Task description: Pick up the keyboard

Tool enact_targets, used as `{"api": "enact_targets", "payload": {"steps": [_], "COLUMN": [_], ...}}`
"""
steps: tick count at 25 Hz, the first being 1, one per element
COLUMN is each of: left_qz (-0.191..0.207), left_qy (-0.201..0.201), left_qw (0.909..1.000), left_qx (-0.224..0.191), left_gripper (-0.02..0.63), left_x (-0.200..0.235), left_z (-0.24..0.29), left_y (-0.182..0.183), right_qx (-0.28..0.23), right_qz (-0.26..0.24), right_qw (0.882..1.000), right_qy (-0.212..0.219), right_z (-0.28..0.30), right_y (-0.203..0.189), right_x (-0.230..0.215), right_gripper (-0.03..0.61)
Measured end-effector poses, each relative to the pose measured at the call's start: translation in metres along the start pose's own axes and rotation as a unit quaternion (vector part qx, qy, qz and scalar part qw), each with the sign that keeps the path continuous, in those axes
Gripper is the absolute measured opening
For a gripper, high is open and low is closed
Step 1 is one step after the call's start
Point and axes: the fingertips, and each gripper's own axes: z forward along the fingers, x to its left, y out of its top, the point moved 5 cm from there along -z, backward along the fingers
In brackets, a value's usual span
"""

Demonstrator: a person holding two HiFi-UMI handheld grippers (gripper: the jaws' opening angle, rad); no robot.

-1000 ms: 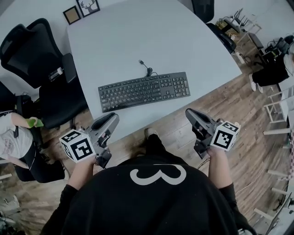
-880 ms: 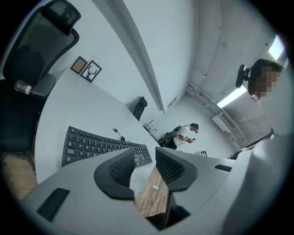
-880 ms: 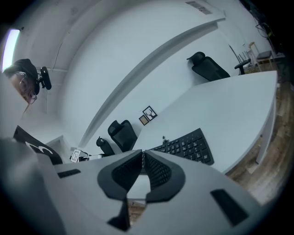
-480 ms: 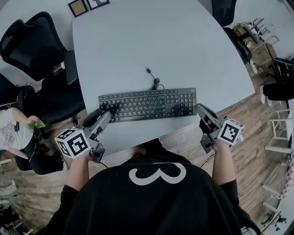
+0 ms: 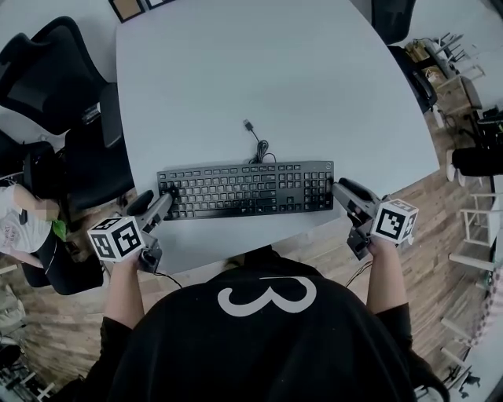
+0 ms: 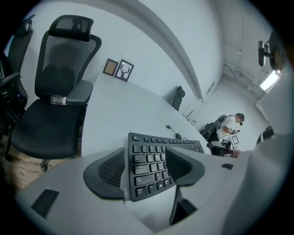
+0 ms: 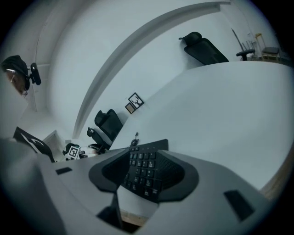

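Note:
A black keyboard [image 5: 245,191] lies flat near the front edge of the pale grey table [image 5: 259,71], its cable [image 5: 255,141] curling away behind it. My left gripper [image 5: 155,204] is at the keyboard's left end with its jaws opening. In the left gripper view that end [image 6: 148,148] sits between the spread jaws of the left gripper [image 6: 144,158], and the pads do not press on it. My right gripper [image 5: 338,189] is at the right end, its jaws also opening. In the right gripper view the keyboard's right end [image 7: 143,172] lies between the jaws of the right gripper [image 7: 146,160].
Black office chairs [image 5: 55,71] stand along the table's left side, another [image 5: 393,12] at the far right corner. Two small picture frames [image 5: 126,8] lean at the table's far left. A seated person [image 5: 16,228] is at the left. Wooden floor [image 5: 440,212] and clutter lie right.
Both grippers have moved forward and down from in front of the table to the keyboard's two ends. Both pairs of jaws have opened, and the keyboard's ends now sit between them.

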Motion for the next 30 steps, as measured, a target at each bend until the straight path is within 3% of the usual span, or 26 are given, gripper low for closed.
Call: {"api": "enact_targets", "payload": {"steps": [8, 15, 19, 30], "left_qz": [-0.007, -0.039, -0.063, -0.075], "left_qy": [0.000, -0.009, -0.015, -0.022], "left_qw": [0.9992, 0.9974, 0.9963, 0.9958], "left_qx": [0.041, 0.060, 0.057, 0.048], "left_gripper": [0.270, 0.270, 0.268, 0.227], "left_x": [0.007, 0.007, 0.009, 0.011], "left_z": [0.020, 0.035, 0.036, 0.035], "left_y": [-0.006, -0.010, -0.012, -0.015], "right_qx": [0.103, 0.169, 0.185, 0.205], "right_qz": [-0.021, -0.011, -0.004, 0.021], "right_qw": [0.994, 0.985, 0.983, 0.979], "right_qy": [-0.029, -0.004, 0.006, 0.016], "right_z": [0.020, 0.038, 0.045, 0.049], "right_y": [-0.014, -0.020, -0.022, -0.018], "right_x": [-0.025, -0.029, -0.024, -0.032], "right_gripper": [0.198, 0.198, 0.199, 0.163]}}
